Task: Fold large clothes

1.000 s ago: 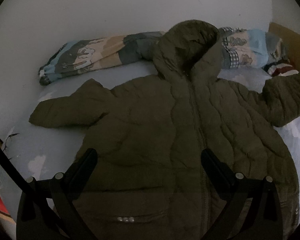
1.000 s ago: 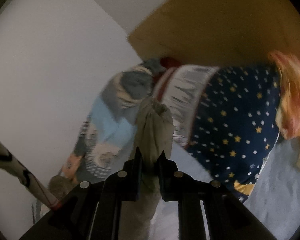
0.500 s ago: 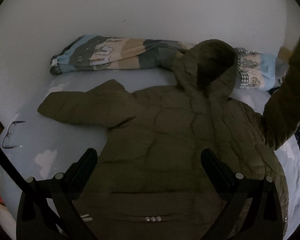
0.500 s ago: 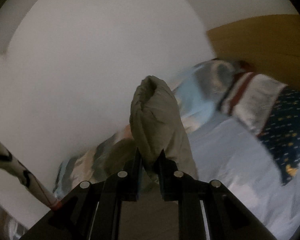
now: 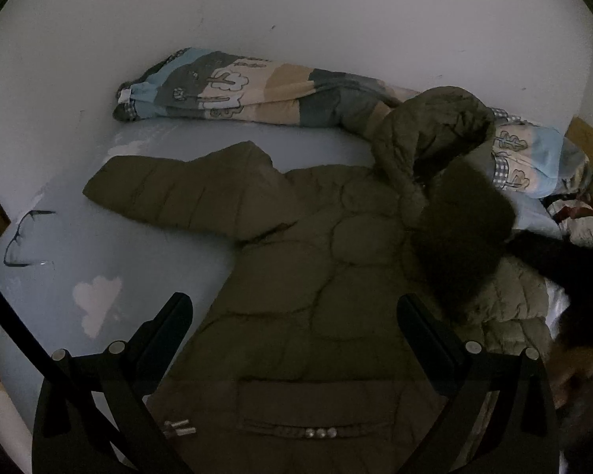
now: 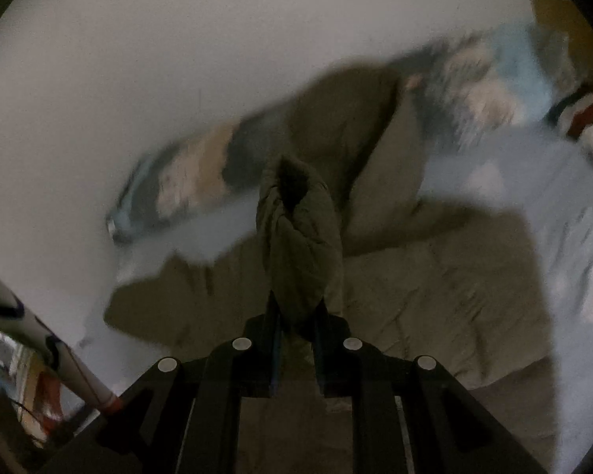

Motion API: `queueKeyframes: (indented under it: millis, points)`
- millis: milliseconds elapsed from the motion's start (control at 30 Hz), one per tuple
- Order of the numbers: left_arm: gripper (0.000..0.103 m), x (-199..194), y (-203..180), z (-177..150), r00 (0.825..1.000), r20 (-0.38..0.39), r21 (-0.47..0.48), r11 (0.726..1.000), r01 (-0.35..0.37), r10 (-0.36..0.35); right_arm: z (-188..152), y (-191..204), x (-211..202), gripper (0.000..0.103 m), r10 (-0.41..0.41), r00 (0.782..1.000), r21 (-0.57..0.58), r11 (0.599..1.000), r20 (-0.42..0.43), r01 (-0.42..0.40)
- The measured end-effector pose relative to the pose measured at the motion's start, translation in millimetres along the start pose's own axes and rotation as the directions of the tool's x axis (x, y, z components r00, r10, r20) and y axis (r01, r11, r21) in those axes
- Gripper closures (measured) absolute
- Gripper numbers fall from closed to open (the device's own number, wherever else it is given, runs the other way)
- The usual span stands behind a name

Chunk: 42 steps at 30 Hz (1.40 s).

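Observation:
An olive quilted hooded jacket [image 5: 316,288] lies front up on a pale blue bed sheet [image 5: 99,260]. Its one sleeve [image 5: 178,193] stretches out to the left. My left gripper [image 5: 294,316] is open and empty above the jacket's lower body. My right gripper [image 6: 298,312] is shut on the cuff of the jacket's other sleeve [image 6: 300,233] and holds it lifted over the jacket's body [image 6: 435,288]. In the left wrist view that raised sleeve [image 5: 466,237] shows dark, over the chest beside the hood [image 5: 431,130].
A rolled patterned duvet [image 5: 257,91] lies along the white wall behind the jacket. Glasses [image 5: 21,237] lie on the sheet at the left. Striped and starry bedding [image 5: 573,221] is at the right, with a wooden headboard [image 6: 549,4] beyond.
My right gripper has carried the sleeve cuff up from the bed's right side and leftward, over the jacket's chest. The left gripper's view has shifted, and it stays open.

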<state>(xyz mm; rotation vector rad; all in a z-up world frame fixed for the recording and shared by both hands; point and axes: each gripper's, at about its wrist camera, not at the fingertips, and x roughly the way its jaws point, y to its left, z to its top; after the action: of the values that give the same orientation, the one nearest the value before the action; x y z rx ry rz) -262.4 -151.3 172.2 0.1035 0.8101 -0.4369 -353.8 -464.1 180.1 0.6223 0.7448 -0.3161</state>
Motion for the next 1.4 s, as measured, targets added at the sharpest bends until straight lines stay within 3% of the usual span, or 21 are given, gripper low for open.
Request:
queueKeyframes:
  millis: [133,267,333,400,467,500,600,700,800,867,1000,1067,1233,1300,1400]
  points:
    - [0.0,2,2,1,1.0,-0.001,-0.01,1.0,-0.006,0.006,-44,29,33,0.089,0.034,0.998,-0.015,0.999,-0.047,-0.035]
    - [0.0,5,3,2,1.0,-0.011,-0.015,1.0,-0.006,0.005,-63,49,46,0.087,0.034,0.997,-0.042,0.998,-0.066,-0.036]
    - [0.0,6,3,3,1.0,-0.009,-0.015,1.0,-0.008,0.008,-65,57,46,0.079,0.054,0.995,-0.061,0.996,-0.08,-0.059]
    - [0.0,6,4,3,1.0,-0.008,-0.018,1.0,-0.009,0.009,-62,63,35,0.056,0.102,0.99,-0.095,0.989,-0.094,-0.111]
    - [0.0,8,4,3,1.0,-0.013,-0.023,1.0,-0.008,0.007,-56,66,15,0.042,0.096,0.994,-0.137,0.985,-0.043,-0.101]
    - [0.0,10,3,2,1.0,-0.019,-0.025,1.0,-0.006,0.006,-55,67,5,0.04,0.102,0.995,-0.148,0.984,-0.02,-0.104]
    - [0.0,14,1,2,0.999,-0.034,-0.024,1.0,-0.002,0.001,-36,39,-22,0.04,0.082,0.996,-0.122,0.99,0.036,-0.077]
    - [0.0,17,-2,1,0.999,-0.036,-0.014,1.0,-0.008,0.007,-19,2,-28,0.04,-0.053,0.996,-0.071,0.996,0.067,0.058]
    - [0.0,19,-6,0,0.999,-0.036,0.001,1.0,-0.017,0.017,-8,-53,-16,0.04,-0.231,0.972,-0.004,0.973,0.035,0.232]
    - [0.0,23,-8,-1,0.999,-0.041,0.007,1.0,-0.022,0.022,-6,-87,-6,0.04,-0.305,0.952,0.048,0.951,0.01,0.305]
    - [0.0,34,-15,-2,0.997,-0.071,0.02,1.0,-0.021,0.022,-14,-143,24,0.04,-0.372,0.921,0.135,0.913,-0.116,0.385]
    - [0.0,38,-18,-3,0.996,-0.085,0.027,0.999,-0.02,0.022,-21,-162,39,0.04,-0.334,0.927,0.167,0.918,-0.168,0.361]
    - [0.0,40,-20,-4,0.996,-0.09,0.033,0.999,-0.017,0.02,-11,-145,23,0.04,-0.382,0.913,0.134,0.907,-0.141,0.4]
    - [0.0,42,-19,-4,0.995,-0.101,0.03,0.999,-0.011,0.014,-14,-119,1,0.04,-0.342,0.936,0.115,0.93,-0.081,0.349]
    - [0.0,48,-19,-4,0.992,-0.127,0.015,1.0,-0.005,0.007,-31,-83,-26,0.04,-0.294,0.953,0.109,0.947,-0.075,0.301]
